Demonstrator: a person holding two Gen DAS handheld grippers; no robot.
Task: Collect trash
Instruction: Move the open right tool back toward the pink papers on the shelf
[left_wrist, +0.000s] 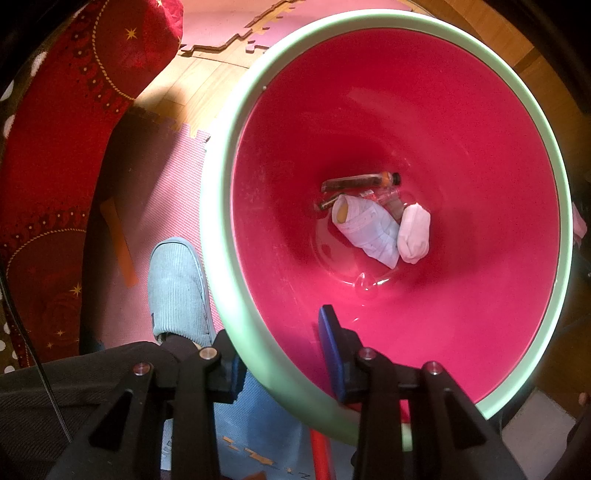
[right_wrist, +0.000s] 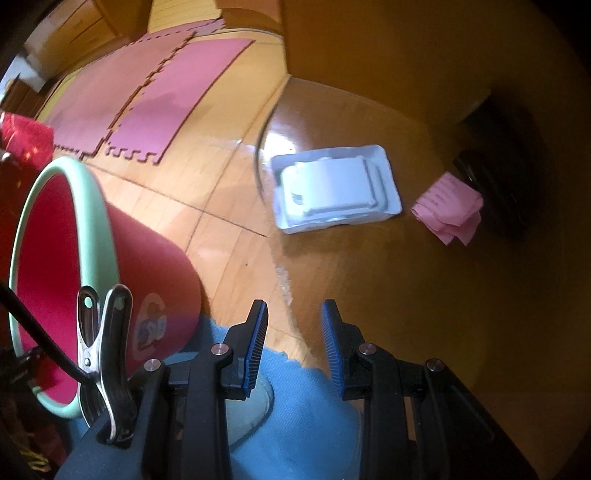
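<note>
Your left gripper (left_wrist: 282, 354) is clamped on the mint-green rim of the red bucket (left_wrist: 221, 206), one pad outside the wall, one inside, and the whole bucket hangs off that thin edge. If you tilt or jerk, the rim can slide out of the pads and the bucket can drop next to your slipper (left_wrist: 177, 288). Inside, on the bucket floor, sit a brown bottle (left_wrist: 360, 181), a rolled pale-blue cloth (left_wrist: 369, 229) and a white wad (left_wrist: 414, 232); a tip would spill them back out.

Your right gripper (right_wrist: 294, 339) is empty, jaws parted, pointing down at the wooden floor. The white plastic tray (right_wrist: 334, 188) lies well beyond the fingertips, right of the bucket; the crumpled pink paper (right_wrist: 448, 208) sits further right of the tray, near a dark object.

Risks on the pick: the tray looks wider than the jaw gap, so a flat grab would probably just push it across the glossy floor. Take an edge instead. It looks thin and may flex out of the pads. The frame is blurred, so alignment is hard to judge.
</note>
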